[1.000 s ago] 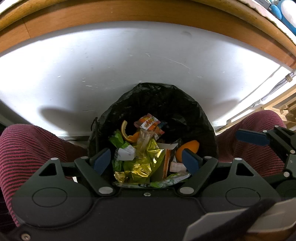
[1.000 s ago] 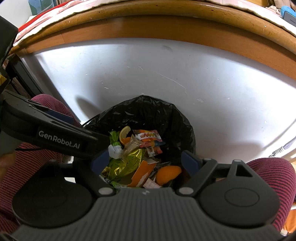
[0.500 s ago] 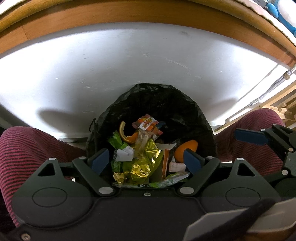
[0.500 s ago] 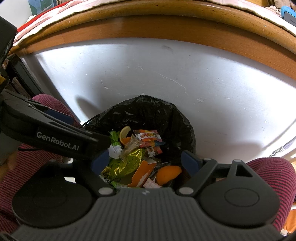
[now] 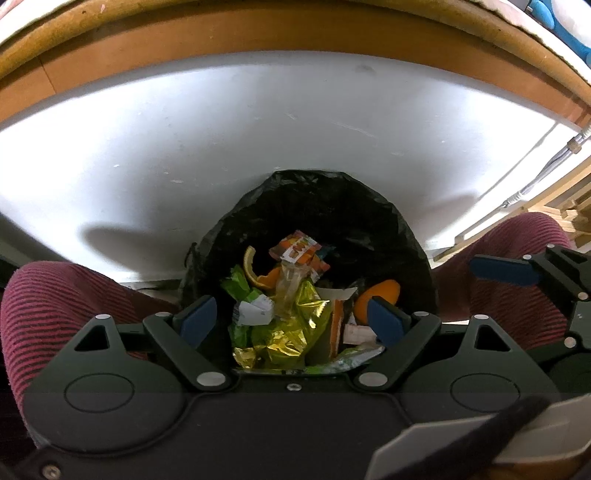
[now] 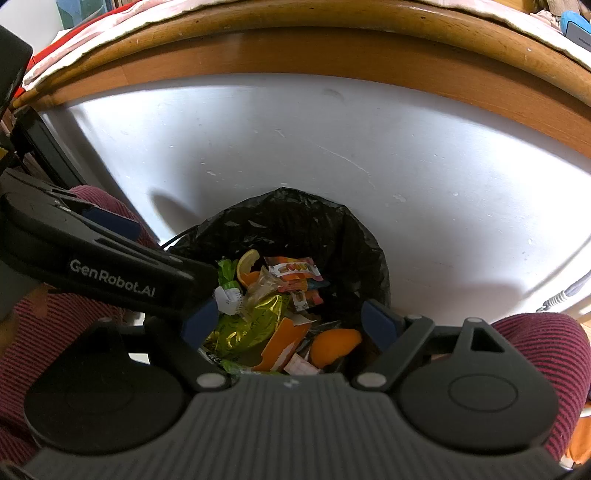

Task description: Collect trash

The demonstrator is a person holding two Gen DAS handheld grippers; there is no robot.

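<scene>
**Both claws wide open over the lined trash bin**

On the left, a knee in maroon striped fabric (image 5: 62, 295) sits beside the bin. The left claw (image 5: 291, 319) hangs above the trash bin (image 5: 332, 214), its jaws spread wide with nothing between the blue pads (image 5: 195, 319); they have just been opening a little further. The bin, lined with a black bag, stands on the floor against a white panel (image 5: 221, 140) under a wooden edge (image 5: 258, 33), between the person's knees. Inside lie the trash pieces: green wrappers (image 5: 240, 288), a crumpled gold foil wrapper (image 5: 291, 328), an orange candy wrapper (image 5: 299, 251), orange peel (image 5: 380, 295) and torn orange card (image 6: 284, 339). The right claw (image 6: 291, 321) also hangs over the bin, jaws wide apart and empty. The other knee (image 6: 546, 343) is on the right.
</scene>
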